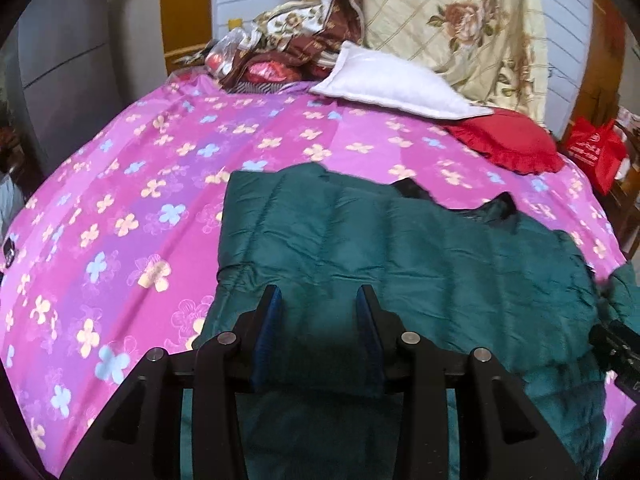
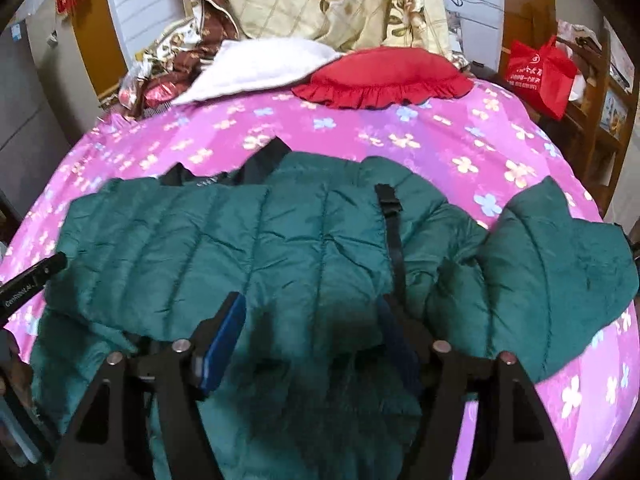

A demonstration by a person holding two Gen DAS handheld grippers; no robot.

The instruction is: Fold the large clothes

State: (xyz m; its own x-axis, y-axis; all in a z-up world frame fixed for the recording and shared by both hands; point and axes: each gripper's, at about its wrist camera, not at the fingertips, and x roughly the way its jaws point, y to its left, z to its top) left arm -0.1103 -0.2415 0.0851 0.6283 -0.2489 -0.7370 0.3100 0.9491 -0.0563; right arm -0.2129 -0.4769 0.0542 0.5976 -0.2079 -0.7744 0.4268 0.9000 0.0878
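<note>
A dark green quilted jacket (image 1: 400,248) lies spread on a bed with a pink flowered sheet (image 1: 120,200). My left gripper (image 1: 318,292) sits at the jacket's near left edge, its blue pads closed on a raised fold of the green fabric. In the right wrist view the jacket (image 2: 240,240) lies across the bed, one sleeve (image 2: 560,260) spread to the right, a black buckled strap (image 2: 390,208) running down it. My right gripper (image 2: 310,300) hovers over the near hem with its jaws wide apart and fabric lying loose beneath them.
A white pillow (image 1: 392,80), a red frilled cushion (image 1: 508,144) and a heaped floral quilt (image 1: 452,20) crowd the head of the bed. A red bag (image 2: 540,72) hangs on a wooden shelf (image 2: 600,120) at the right. Grey cupboards stand on the left.
</note>
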